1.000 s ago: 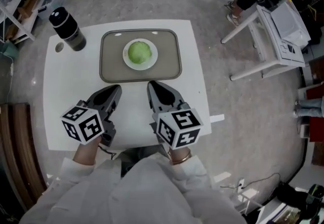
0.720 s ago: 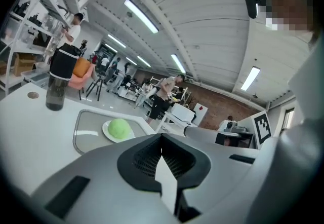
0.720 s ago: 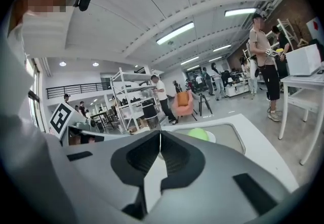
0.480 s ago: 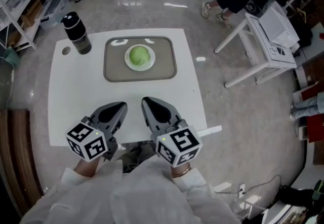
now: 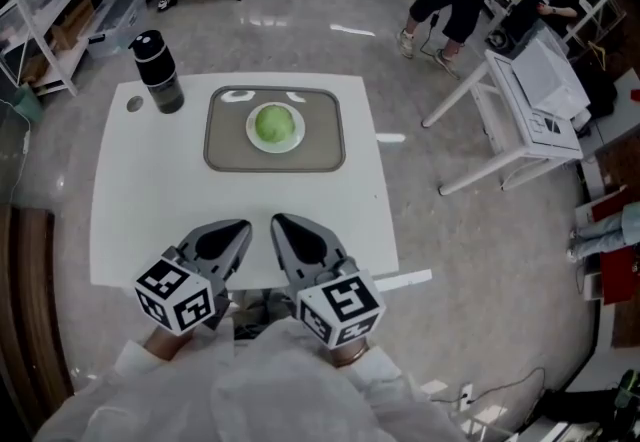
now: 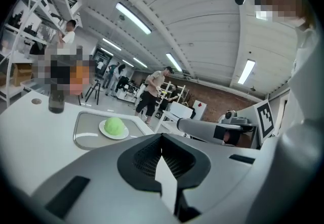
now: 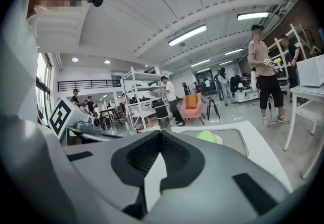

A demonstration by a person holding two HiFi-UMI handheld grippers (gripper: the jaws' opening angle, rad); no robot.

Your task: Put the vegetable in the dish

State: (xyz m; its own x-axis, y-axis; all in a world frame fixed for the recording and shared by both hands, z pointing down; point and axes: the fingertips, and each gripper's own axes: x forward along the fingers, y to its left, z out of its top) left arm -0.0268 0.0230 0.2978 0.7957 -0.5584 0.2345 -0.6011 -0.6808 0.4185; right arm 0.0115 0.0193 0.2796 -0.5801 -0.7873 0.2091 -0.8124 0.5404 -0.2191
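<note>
Task status: the vegetable lies on the dish, which sits on the tray at upper centre of the head view. Placement appears complete.

The left gripper and right gripper hang side by side at lower centre, well apart from the tray. No further move appears required.

Only the gripper views confirm that both pairs of jaws are closed together with nothing between them. Only the head view shows the full layout of the table.

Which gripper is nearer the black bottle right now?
Left. The left gripper is on the bottle's side of the table; the right gripper sits beside it, farther right.
</note>
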